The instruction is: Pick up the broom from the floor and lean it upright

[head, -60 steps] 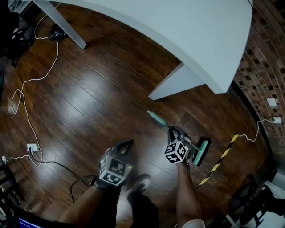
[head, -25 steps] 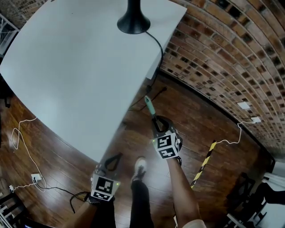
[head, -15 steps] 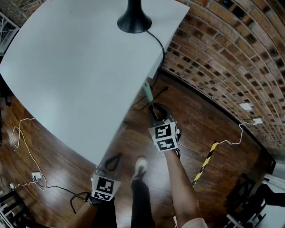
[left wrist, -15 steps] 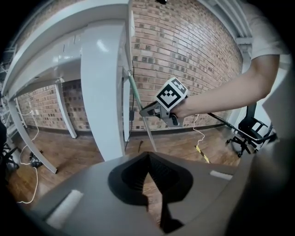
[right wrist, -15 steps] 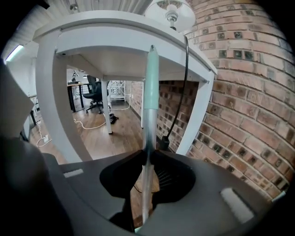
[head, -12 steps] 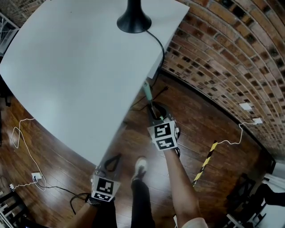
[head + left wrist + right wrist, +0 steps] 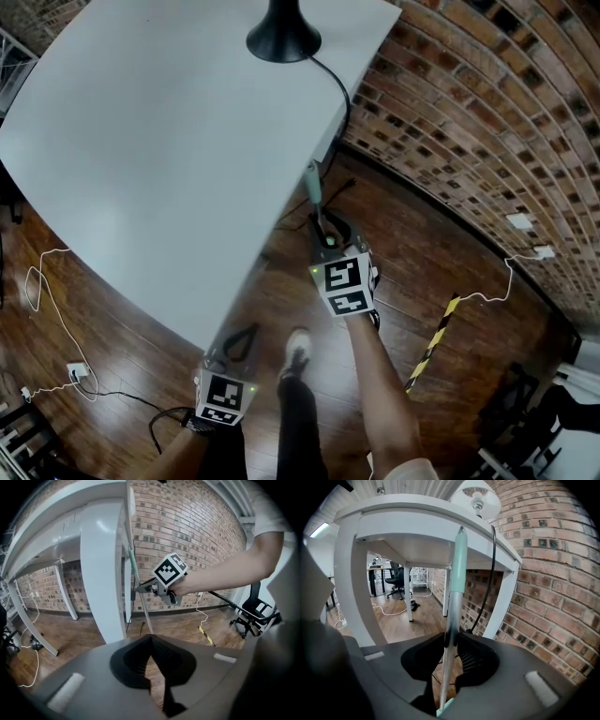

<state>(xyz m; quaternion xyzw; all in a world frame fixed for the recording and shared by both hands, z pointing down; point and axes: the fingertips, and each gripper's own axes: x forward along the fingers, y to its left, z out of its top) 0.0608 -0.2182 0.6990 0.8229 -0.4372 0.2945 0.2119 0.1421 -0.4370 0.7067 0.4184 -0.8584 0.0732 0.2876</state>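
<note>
The broom [image 7: 315, 185], a grey handle with a teal grip, stands upright, its top against the white table's edge [image 7: 281, 211]. My right gripper [image 7: 327, 232] is round the handle below the grip. In the right gripper view the handle [image 7: 456, 573] runs up between the jaws [image 7: 451, 640]; both still touch it as they are opening. A bit of teal broom head [image 7: 442, 711] shows at the bottom. My left gripper [image 7: 239, 339] hangs low near the table edge, shut and empty [image 7: 150, 638]. The left gripper view shows the broom [image 7: 135, 571] and right gripper [image 7: 146, 587] ahead.
A brick wall [image 7: 469, 112] runs behind the table. A black lamp base [image 7: 281, 37] stands on the table, its cable [image 7: 337, 103] dropping past the corner. A white table leg [image 7: 103, 573] is close ahead. Yellow-black tape [image 7: 431, 342] and a white cable [image 7: 47, 281] lie on the floor.
The broom came off the floor and now stands upright. Over the last second my right gripper carried it up and toward the table corner. The left gripper stayed put.
</note>
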